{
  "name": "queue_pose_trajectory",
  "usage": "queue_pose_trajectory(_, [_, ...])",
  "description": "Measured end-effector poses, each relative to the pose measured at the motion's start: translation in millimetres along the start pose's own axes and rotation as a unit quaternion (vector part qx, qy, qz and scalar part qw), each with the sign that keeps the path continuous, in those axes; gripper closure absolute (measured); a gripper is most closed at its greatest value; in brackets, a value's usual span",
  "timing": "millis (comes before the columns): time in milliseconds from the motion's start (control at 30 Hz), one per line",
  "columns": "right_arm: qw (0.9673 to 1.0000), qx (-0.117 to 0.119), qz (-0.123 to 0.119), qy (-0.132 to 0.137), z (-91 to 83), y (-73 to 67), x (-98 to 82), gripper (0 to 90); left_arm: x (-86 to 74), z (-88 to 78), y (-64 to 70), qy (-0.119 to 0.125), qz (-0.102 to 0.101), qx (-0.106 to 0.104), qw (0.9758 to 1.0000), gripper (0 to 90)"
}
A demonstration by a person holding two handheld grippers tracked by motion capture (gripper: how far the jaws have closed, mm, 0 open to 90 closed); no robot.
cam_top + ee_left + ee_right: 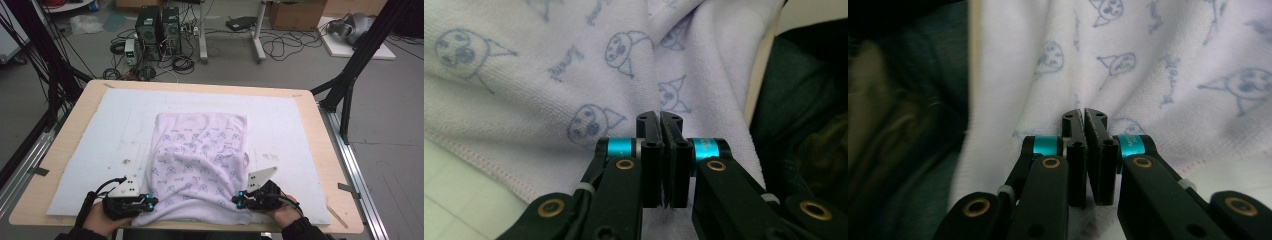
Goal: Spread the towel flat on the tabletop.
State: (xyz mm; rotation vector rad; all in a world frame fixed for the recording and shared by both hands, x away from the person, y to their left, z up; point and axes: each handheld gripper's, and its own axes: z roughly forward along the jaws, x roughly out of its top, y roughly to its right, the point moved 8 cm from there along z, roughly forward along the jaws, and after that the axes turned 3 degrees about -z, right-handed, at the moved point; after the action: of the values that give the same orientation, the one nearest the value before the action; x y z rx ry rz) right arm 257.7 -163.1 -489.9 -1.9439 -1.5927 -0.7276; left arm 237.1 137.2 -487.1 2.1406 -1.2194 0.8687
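A pale lilac towel (200,155) printed with small blue cartoon faces lies folded on the white mat, its near edge at the table's front. My left gripper (151,201) lies at the towel's near left corner and my right gripper (239,201) at its near right corner, both pointing inward. In the left gripper view the jaws of the left gripper (659,116) stand pressed together, and a crease in the towel (524,100) runs up from their tips. The right gripper (1083,112) looks the same, shut with the towel (1173,75) puckered at its tips.
A white mat (100,130) covers most of the wooden table (330,150). The person's hands hold the grippers at the front edge. Beyond the table stand black frame legs, computer boxes (157,27) and loose cables on the floor.
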Motion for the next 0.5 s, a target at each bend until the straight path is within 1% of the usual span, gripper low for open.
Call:
queue_pose_trajectory(33, [1.0,0.006,0.0,-0.002,-0.6,-4.8,0.3,87.4,0.4,-2.1,2.7,0.005,0.001,-0.005,1.0,87.1])
queue_pose_trajectory(67, [0.9999,0.014,-0.003,0.006,-2.7,-9.8,2.7,86.9,1.8,-4.9,4.6,0.011,0.004,-0.009,0.9999,86.6])
queue_pose_trajectory(100, [0.9996,0.022,-0.006,0.019,-6.3,-13.9,6.7,83.0,4.1,-8.0,4.8,0.017,0.008,-0.008,0.9998,85.3])
queue_pose_trajectory(133, [0.9993,0.012,-0.008,0.035,-11.3,-14.3,11.7,74.3,7.3,-10.6,2.8,0.023,0.009,-0.003,0.9997,81.3])
queue_pose_trajectory(167, [0.9988,-0.003,-0.008,0.047,-16.9,-11.7,16.4,73.2,11.1,-12.3,-0.9,0.03,0.009,0.003,0.9995,76.0])
queue_pose_trajectory(200, [0.9983,-0.013,-0.012,0.056,-22.0,-7.0,19.8,71.0,14.8,-13.1,-6.5,0.034,0.008,0.011,0.9993,71.4])
queue_pose_trajectory(233, [0.998,-0.026,-0.01,0.057,-25.5,0.3,21.7,70.1,18.2,-12.9,-12.6,0.036,0.004,0.017,0.9992,67.4])
queue_pose_trajectory(300, [0.9983,-0.037,0.0,0.046,-25.6,16.0,20.5,65.5,24.4,-8.6,-23.7,0.042,-0.001,0.022,0.9989,66.0])
queue_pose_trajectory(333, [0.9983,-0.044,0.006,0.039,-22.4,24.4,18.1,62.7,26.0,-4.7,-28.7,0.041,-0.005,0.022,0.9989,65.3])
queue_pose_trajectory(367, [0.9984,-0.045,0.015,0.03,-18.0,30.7,15.0,62.6,26.1,-0.2,-33.9,0.035,-0.004,0.03,0.9989,65.0])
queue_pose_trajectory(400, [0.9987,-0.044,0.019,0.017,-12.6,35.4,11.3,62.2,25.4,5.5,-38.5,0.029,0.0,0.044,0.9986,64.8])
queue_pose_trajectory(433, [0.9987,-0.046,0.022,0.007,-6.7,39.2,8.0,61.1,24.4,11.2,-41.3,0.023,0.0,0.048,0.9986,64.8])
queue_pose_trajectory(467, [0.9984,-0.052,0.021,-0.006,-1.0,42.9,4.6,60.7,23.1,16.6,-43.5,0.015,-0.001,0.047,0.9988,65.0])
queue_pose_trajectory(500, [0.9981,-0.054,0.022,-0.022,4.4,45.2,0.7,61.2,20.8,22.3,-44.9,0.006,-0.002,0.05,0.9987,66.0])
